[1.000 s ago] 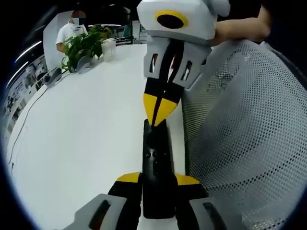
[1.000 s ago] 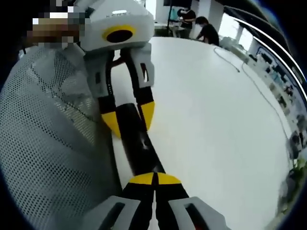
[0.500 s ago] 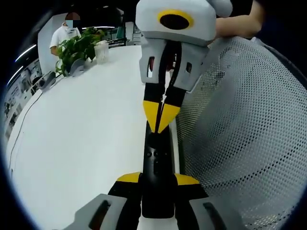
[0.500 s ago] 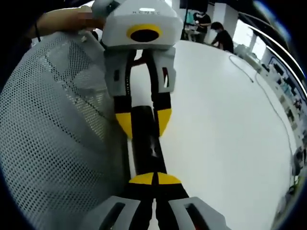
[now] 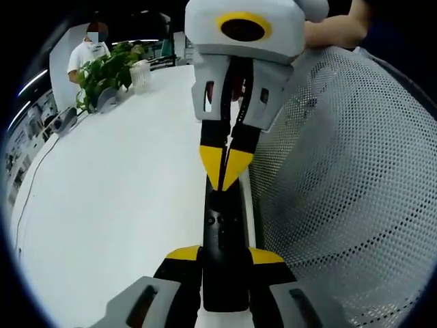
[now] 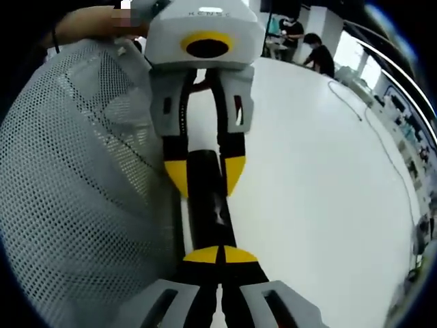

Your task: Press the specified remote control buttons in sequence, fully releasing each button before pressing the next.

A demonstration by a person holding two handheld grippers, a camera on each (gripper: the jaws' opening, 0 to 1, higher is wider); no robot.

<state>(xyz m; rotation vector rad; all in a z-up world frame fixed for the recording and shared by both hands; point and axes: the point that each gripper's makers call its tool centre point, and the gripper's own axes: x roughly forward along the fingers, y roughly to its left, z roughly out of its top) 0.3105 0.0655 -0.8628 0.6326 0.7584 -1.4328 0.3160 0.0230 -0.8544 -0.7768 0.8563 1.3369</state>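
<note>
A slim black remote control (image 5: pixel 222 232) is clamped between the yellow-tipped jaws of my left gripper (image 5: pixel 224 256), held just above a white table (image 5: pixel 116 198). My right gripper (image 5: pixel 226 167) comes in from the top of the left gripper view, shut, with its yellow tips together on the remote's far part. In the right gripper view, the shut right gripper (image 6: pixel 219 255) rests its tips on the near end of the remote (image 6: pixel 208 208). The left gripper (image 6: pixel 205 174) grips the remote's sides further along. The remote's buttons are mostly too dark to make out.
A grey mesh chair back (image 5: pixel 341 198) stands tight beside the remote, also seen as mesh (image 6: pixel 75 198). A potted plant (image 5: pixel 102 68), a white cup (image 5: pixel 140 74) and a person (image 5: pixel 85 51) are at the table's far end. A cable (image 6: pixel 382 140) crosses the table.
Both views have shifted a little and the two grippers now line up straighter along the remote. The right gripper's shut tips stay on the remote, and the left keeps its grip.
</note>
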